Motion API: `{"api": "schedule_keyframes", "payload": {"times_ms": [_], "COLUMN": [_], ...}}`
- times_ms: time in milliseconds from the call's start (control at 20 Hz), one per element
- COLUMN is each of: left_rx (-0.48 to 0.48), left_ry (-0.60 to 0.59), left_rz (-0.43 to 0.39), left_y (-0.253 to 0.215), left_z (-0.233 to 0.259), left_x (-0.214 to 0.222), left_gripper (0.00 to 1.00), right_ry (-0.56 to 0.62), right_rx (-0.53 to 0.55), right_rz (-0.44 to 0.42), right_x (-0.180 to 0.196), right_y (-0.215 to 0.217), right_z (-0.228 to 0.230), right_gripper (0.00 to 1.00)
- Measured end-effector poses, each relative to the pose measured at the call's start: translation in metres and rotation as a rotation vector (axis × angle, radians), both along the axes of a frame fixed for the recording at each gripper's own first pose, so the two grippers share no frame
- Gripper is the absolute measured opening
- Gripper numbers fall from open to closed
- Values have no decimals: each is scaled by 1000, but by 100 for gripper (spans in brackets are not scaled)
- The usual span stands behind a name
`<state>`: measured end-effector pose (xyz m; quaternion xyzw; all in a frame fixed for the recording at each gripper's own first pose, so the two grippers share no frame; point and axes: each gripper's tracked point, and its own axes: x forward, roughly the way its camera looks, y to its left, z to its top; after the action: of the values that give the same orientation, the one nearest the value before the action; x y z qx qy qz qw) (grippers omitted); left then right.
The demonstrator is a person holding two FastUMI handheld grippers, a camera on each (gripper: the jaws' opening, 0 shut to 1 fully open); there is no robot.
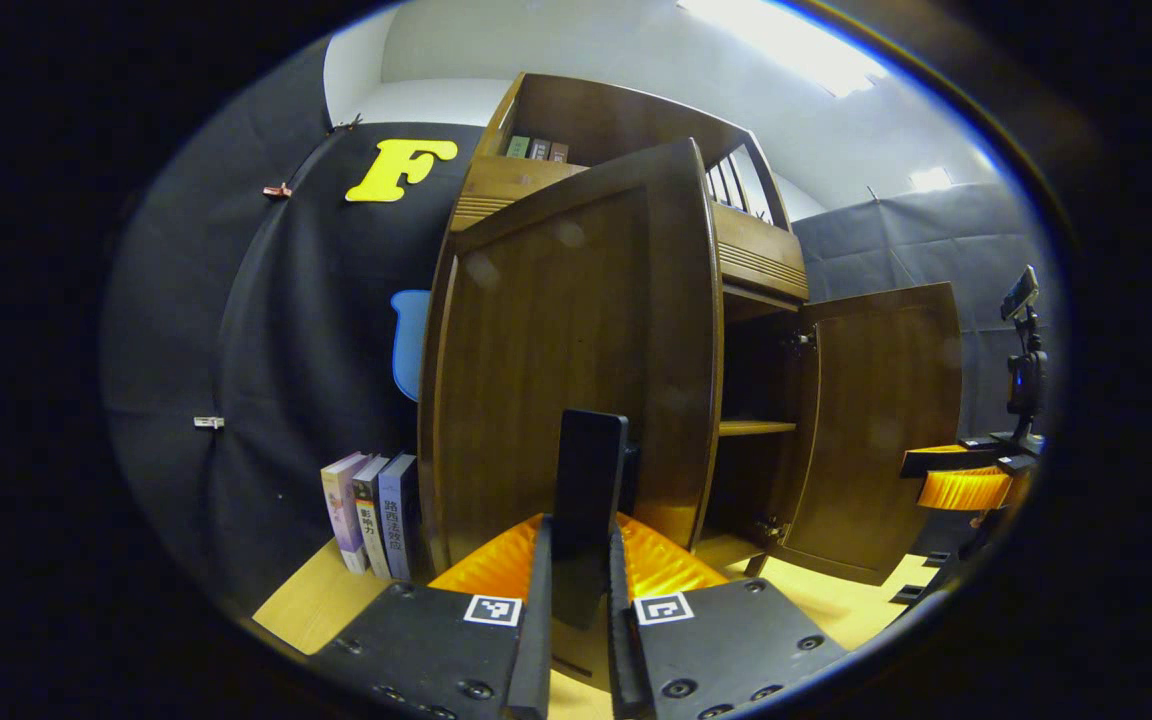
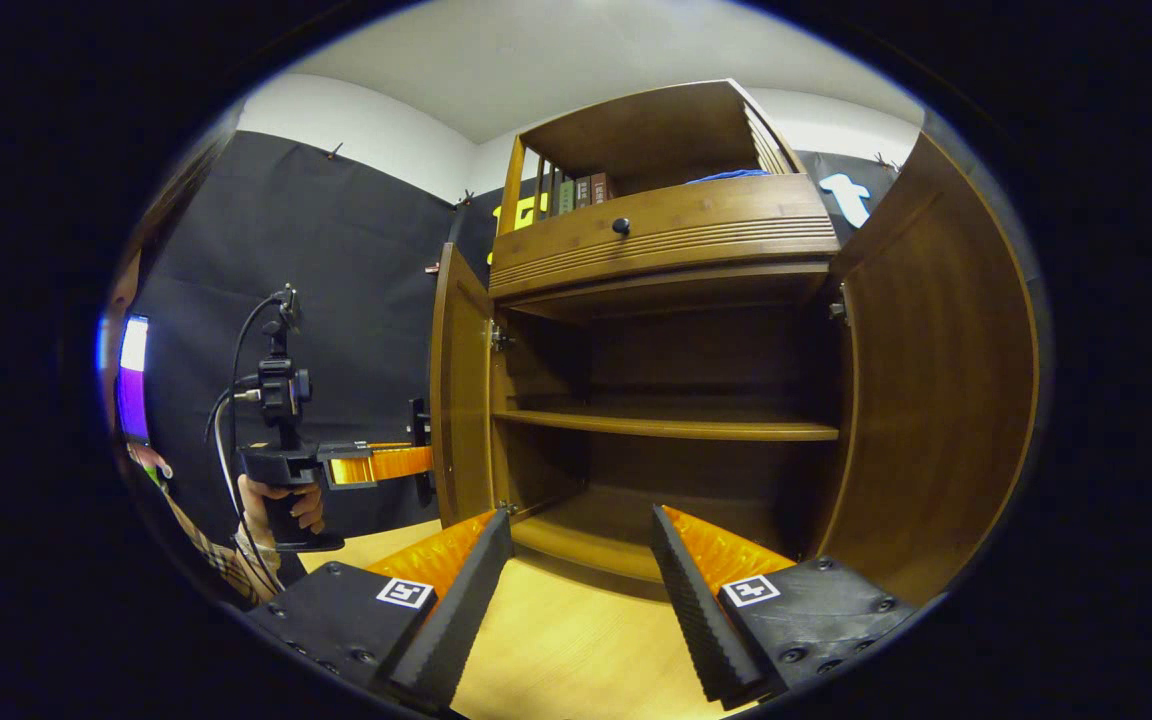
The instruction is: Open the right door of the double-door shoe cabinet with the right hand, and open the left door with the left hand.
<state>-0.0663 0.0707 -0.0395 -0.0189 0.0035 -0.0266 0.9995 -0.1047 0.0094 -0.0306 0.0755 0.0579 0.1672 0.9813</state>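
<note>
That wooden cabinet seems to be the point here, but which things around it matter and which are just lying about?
Part of the job:
left door, open
its black handle, pinched by the left gripper
right door, open
right gripper, open and holding nothing

Just there:
books standing on the floor
books on the top shelf
drawer knob

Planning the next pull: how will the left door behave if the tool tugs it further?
The left door looks like stiff solid wood, so it likely won't flex. Hinged, it should swing rather than slide. The left tool, clamped on its handle, probably won't slip.
</note>
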Motion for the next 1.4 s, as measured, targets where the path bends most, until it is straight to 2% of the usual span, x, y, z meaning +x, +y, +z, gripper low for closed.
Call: {"api": "schedule_keyframes", "payload": {"times_ms": [250, 650, 900, 1100, 1300, 1400], "left_rx": [16, 67, 102, 48, 78, 56], "left_ry": [-1, -5, -8, 6, 34, 42], "left_rz": [23, 146, 294, 265, 266, 212], "left_y": [19, 62, 104, 104, 96, 72], "left_z": [-1, 3, 6, 5, 5, 10], "left_x": [-14, -37, -52, -61, -84, -97], "left_gripper": [25, 18, 11, 7, 7, 7], "right_ry": [0, 18, 11, 3, -3, -1], "right_rx": [3, 35, 24, 36, 38, 29], "right_rz": [28, 77, 56, 35, 16, -3], "right_x": [7, 15, 15, 14, 13, 16], "right_y": [17, 34, 26, 18, 10, 3], "right_z": [-2, -6, -7, -3, -2, -4], "right_gripper": [89, 89, 89, 89, 89, 91]}}
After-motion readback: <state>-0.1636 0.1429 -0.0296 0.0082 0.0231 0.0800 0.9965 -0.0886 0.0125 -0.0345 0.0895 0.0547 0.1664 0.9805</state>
